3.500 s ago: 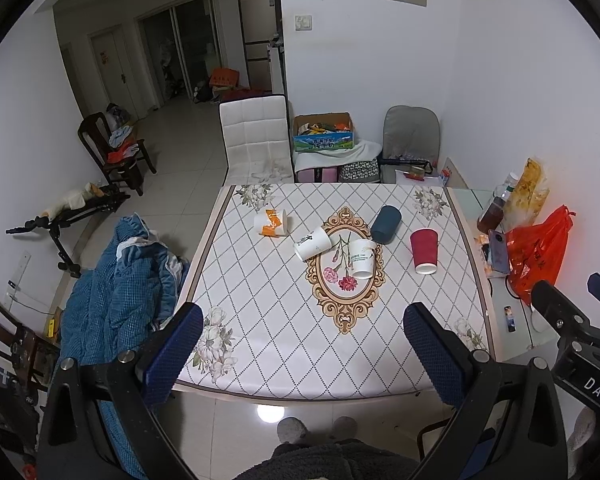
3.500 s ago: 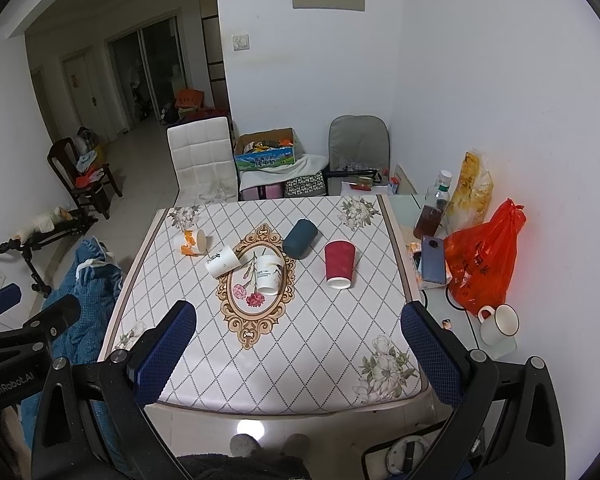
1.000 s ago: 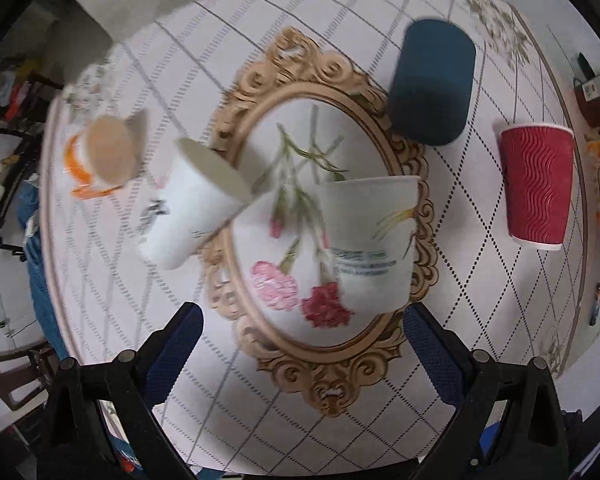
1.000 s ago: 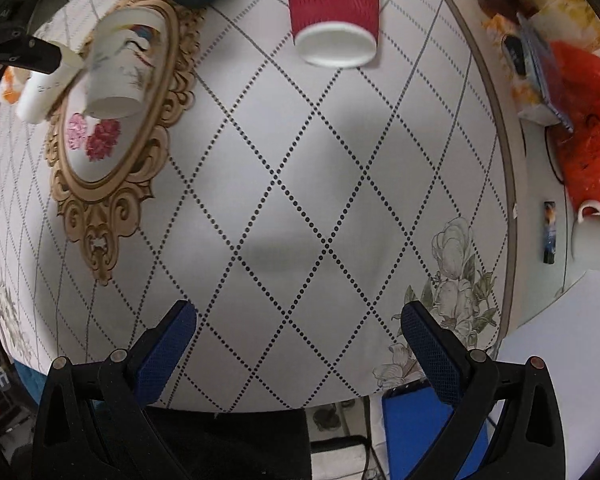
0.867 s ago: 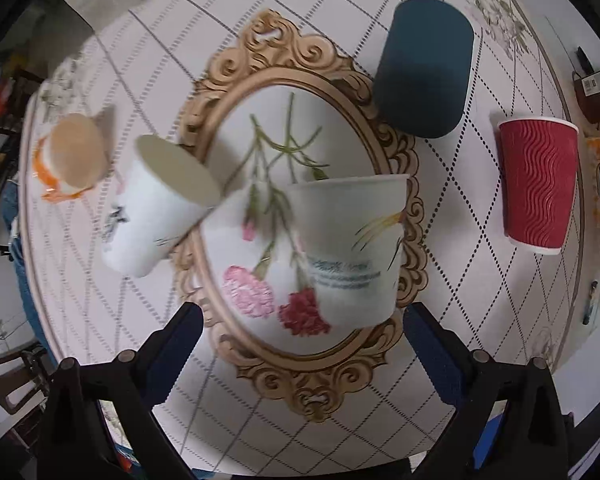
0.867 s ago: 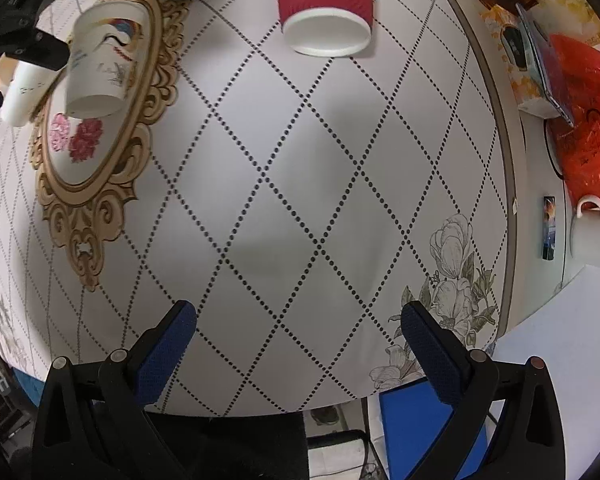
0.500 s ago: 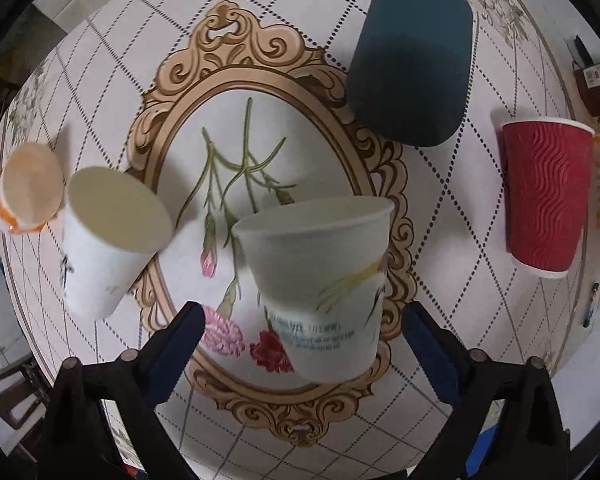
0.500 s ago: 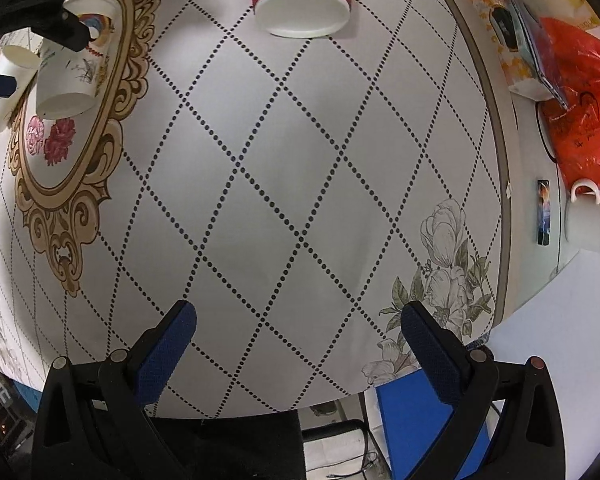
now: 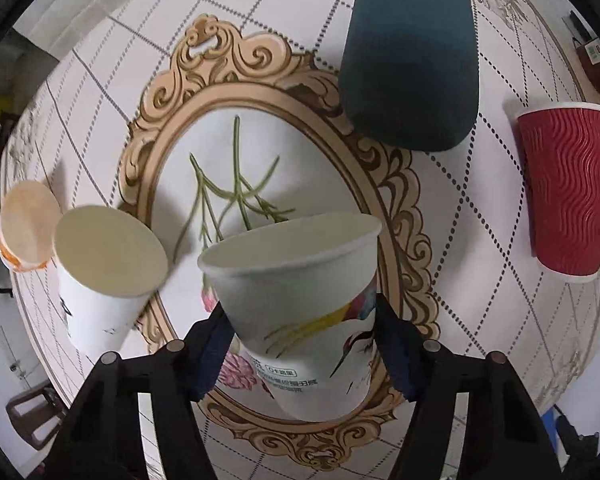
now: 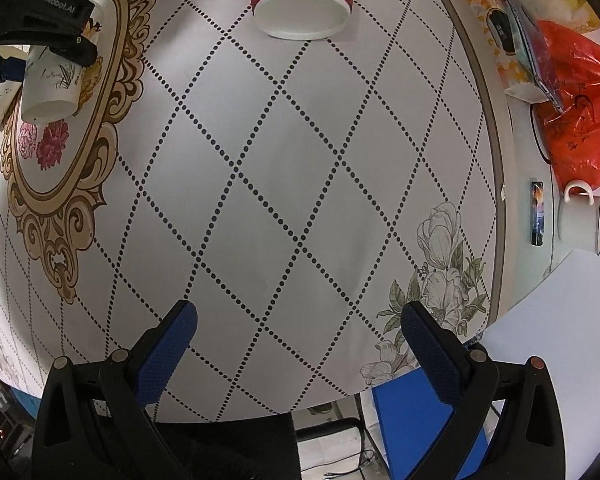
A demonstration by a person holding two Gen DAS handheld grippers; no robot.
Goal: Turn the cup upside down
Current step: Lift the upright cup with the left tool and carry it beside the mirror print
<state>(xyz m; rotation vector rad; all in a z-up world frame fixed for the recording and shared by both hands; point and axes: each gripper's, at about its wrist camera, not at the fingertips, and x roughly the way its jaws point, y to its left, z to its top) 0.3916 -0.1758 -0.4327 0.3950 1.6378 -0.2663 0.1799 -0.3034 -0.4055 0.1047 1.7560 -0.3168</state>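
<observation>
A white paper cup with a bird print stands upright, mouth up, on the gold oval of the tablecloth. My left gripper is shut on it, with a blue pad on each side of its wall. The cup also shows in the right wrist view, with the left gripper's black body over it. My right gripper is open and empty above the bare tablecloth near the table's front right edge.
A dark teal cup lies on its side behind the oval. A red ribbed cup stands on the right. A white cup and an orange-printed cup are on the left. A red bag and a white mug sit beyond the table's right edge.
My left gripper has come down onto the bird-print cup and its pads have closed on the cup's sides. My right gripper has shifted only slightly and stays open.
</observation>
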